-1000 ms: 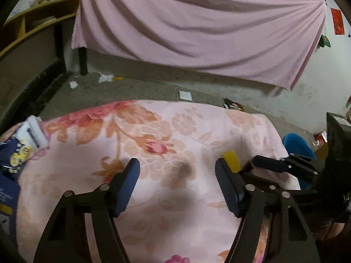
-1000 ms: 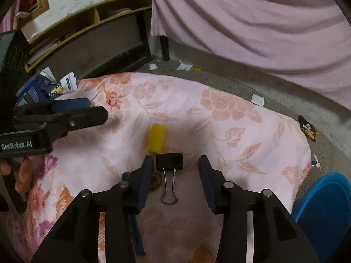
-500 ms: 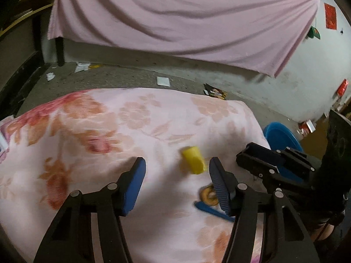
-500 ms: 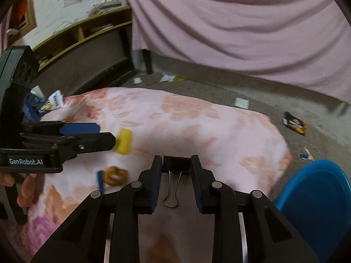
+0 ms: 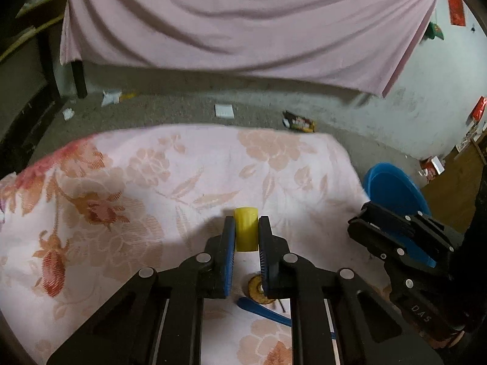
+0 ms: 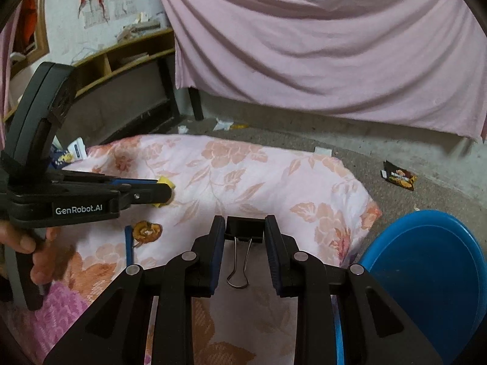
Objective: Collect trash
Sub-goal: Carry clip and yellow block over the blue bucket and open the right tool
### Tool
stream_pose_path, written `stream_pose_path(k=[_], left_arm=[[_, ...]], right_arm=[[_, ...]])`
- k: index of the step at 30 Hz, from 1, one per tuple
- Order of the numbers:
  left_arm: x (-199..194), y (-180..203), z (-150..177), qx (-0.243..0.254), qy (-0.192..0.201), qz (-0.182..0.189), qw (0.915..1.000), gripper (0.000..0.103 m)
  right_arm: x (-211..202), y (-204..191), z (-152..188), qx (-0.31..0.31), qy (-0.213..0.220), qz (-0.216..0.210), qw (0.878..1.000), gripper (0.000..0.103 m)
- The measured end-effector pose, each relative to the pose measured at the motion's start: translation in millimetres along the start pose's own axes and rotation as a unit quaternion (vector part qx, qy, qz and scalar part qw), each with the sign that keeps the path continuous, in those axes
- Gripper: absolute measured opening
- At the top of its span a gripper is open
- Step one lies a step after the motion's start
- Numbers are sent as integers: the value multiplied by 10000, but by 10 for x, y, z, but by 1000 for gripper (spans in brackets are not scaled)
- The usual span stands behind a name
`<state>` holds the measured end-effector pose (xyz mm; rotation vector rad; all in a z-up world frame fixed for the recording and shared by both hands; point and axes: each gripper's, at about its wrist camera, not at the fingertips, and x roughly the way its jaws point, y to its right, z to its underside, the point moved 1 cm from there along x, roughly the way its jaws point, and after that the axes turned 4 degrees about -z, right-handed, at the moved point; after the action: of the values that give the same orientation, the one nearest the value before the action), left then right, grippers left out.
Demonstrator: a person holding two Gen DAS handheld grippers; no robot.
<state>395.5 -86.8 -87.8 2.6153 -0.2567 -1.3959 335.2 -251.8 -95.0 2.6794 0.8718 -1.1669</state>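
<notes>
My left gripper (image 5: 246,231) is shut on a small yellow cylinder (image 5: 246,231) just above the floral cloth (image 5: 152,182); the right wrist view shows it too (image 6: 164,191). My right gripper (image 6: 244,228) is shut on a black binder clip (image 6: 244,229) whose wire handles hang toward the camera. A brown-orange scrap (image 6: 147,229) and a blue stick (image 6: 129,248) lie on the cloth between the grippers; both show in the left wrist view, the scrap (image 5: 254,286) and the stick (image 5: 261,307).
A blue tub (image 6: 426,261) stands on the floor off the cloth's right edge, also in the left wrist view (image 5: 392,188). A dark snack wrapper (image 6: 398,178) and white paper scraps (image 5: 224,110) lie on the floor. Packets (image 6: 70,153) sit at the cloth's far left.
My left gripper swung right to the yellow cylinder and shut on it. My right gripper shut on the binder clip and lifted it, moving right toward the tub.
</notes>
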Motion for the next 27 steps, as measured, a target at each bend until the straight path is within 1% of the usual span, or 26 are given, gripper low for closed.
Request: stream_pose_path(k=[2,4,6,8,10,12,13,14,15,16,18,19,23,24,27], left_arm=[[-127,72,3,-26,251,35,9997,11],[-309,144,10,-36,628,84,9980,11],[-553,217,43,-39,1205,232,9924,11],[-797,295,106,-19,1790,353,9832,11],[-1029,372,165,54,2317,447,9718,11],[-1231,516,221,199,2742,457,9604,11],[-1318,596,240,280,2923,436,9549,11],[-1388,660,263,358,3057,429,9505,12],[-1468,747,285,454,3234,415,9443,12],[-1539,831,300,541,3388,422,9384,12],[-1664,927,302,679,3601,497,9291,12],[-1700,976,302,733,3682,502,9255,12],[-1829,1214,365,1004,3994,555,9096,12],[-1844,1288,381,1078,4066,567,9054,12],[-1836,1490,433,1219,4192,689,8970,12]], right_arm=[[-121,10,1,1,252,33,9997,24],[-273,9,-12,-2,570,92,9983,24],[-460,20,-26,20,944,171,9954,24],[-694,49,-48,49,1402,250,9898,24],[-932,82,-56,52,1875,367,9816,24],[-1161,123,-41,81,2335,470,9712,24],[-1304,144,-25,87,2613,537,9637,24],[-1384,154,-17,76,2757,603,9593,24],[-1497,166,-5,51,2944,723,9529,24],[-1582,170,5,39,3092,815,9475,24],[-1756,196,32,55,3401,978,9353,24],[-1867,216,58,74,3603,1079,9265,24],[-2136,280,143,86,4069,1341,9035,24],[-2176,280,158,86,4138,1393,8996,24],[-2290,334,228,90,4296,1529,8899,24]])
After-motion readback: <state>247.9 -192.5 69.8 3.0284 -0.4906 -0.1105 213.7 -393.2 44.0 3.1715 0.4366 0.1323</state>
